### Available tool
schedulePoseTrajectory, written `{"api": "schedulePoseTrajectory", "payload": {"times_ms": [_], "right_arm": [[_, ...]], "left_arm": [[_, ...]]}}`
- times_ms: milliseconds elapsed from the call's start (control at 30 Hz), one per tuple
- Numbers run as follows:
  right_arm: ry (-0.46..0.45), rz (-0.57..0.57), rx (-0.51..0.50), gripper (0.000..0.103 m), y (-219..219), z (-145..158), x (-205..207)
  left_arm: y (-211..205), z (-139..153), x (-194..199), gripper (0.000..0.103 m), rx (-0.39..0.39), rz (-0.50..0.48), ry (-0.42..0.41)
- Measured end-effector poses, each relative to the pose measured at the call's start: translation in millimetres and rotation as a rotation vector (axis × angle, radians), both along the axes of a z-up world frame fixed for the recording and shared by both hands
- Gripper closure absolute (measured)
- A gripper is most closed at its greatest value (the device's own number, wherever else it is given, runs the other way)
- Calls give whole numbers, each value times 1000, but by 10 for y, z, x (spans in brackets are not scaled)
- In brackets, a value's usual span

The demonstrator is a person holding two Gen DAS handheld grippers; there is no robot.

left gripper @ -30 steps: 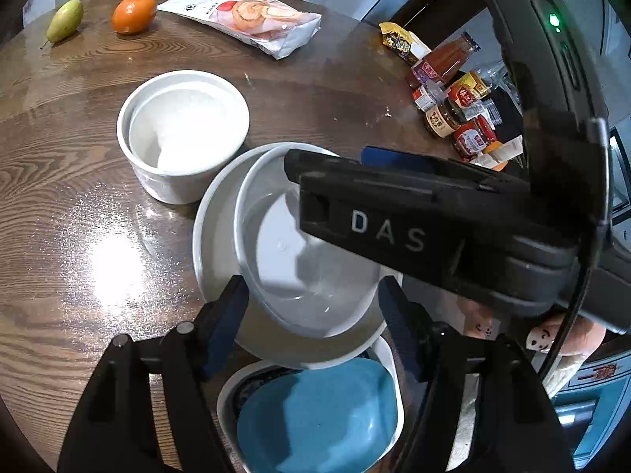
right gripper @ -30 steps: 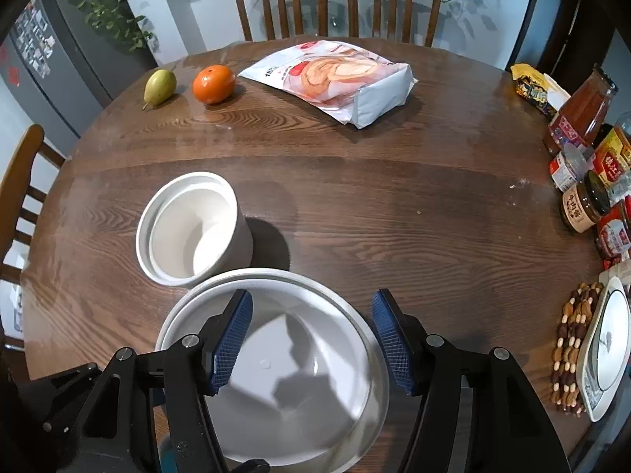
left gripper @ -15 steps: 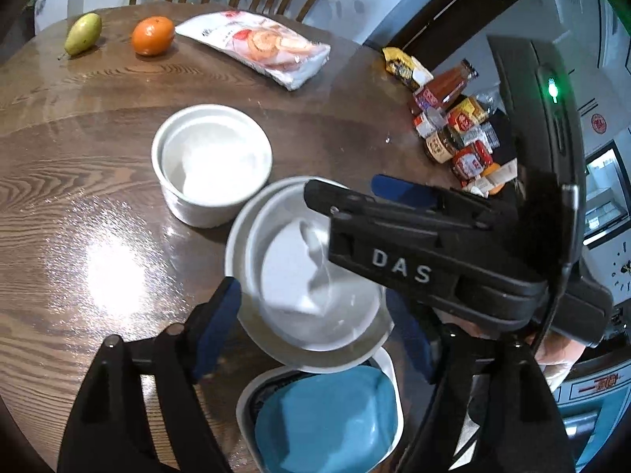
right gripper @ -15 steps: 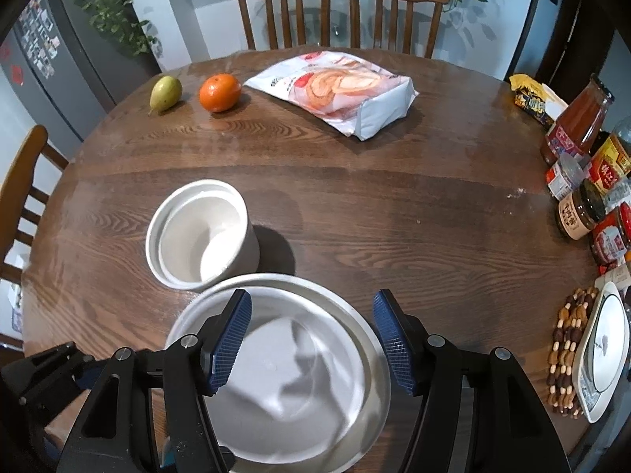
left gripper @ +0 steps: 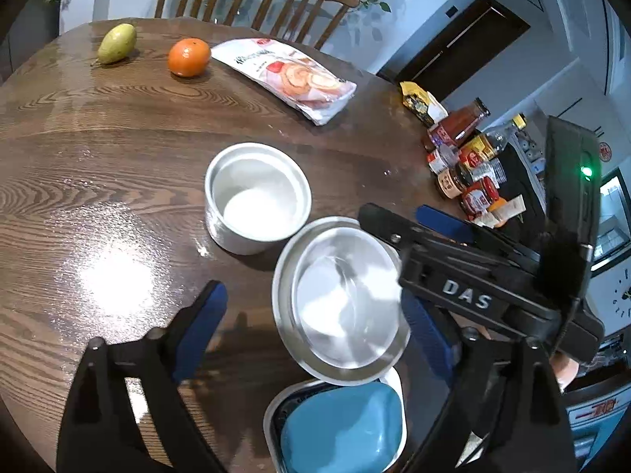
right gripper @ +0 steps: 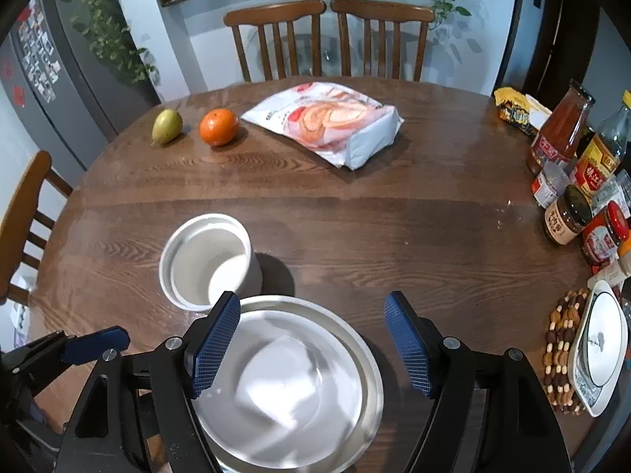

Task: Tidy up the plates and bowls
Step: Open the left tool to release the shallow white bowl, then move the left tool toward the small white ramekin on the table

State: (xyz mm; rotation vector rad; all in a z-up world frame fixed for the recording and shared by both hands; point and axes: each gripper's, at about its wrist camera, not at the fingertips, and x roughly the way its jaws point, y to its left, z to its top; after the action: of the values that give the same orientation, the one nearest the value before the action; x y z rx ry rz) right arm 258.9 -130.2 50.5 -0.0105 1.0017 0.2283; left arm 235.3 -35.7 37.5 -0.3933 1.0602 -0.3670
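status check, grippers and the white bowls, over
Left gripper and right gripper open, jaws just widened, holding nothing. Nested white bowls sit stacked; deep white bowl stands apart. Nothing blocking it.

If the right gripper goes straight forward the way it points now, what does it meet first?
Probably the white plates: the right gripper, jaws open and holding nothing, points down at the stack just below. Its exact height above them is unclear.
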Motion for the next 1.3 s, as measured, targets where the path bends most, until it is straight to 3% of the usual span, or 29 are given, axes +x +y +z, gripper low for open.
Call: {"api": "schedulePoseTrajectory", "payload": {"times_ms": [233, 667, 1300], "right_arm": [[-77, -14, 29, 20, -34, 145, -68], [-110, -74, 66, 19, -113, 216, -68], [-155, -162, 315, 19, -463, 387, -132]], "left_arm": [[82, 73, -6, 5, -8, 34, -39], [160, 123, -44, 2, 8, 110, -109], [460, 224, -52, 2, -3, 251, -168]]}}
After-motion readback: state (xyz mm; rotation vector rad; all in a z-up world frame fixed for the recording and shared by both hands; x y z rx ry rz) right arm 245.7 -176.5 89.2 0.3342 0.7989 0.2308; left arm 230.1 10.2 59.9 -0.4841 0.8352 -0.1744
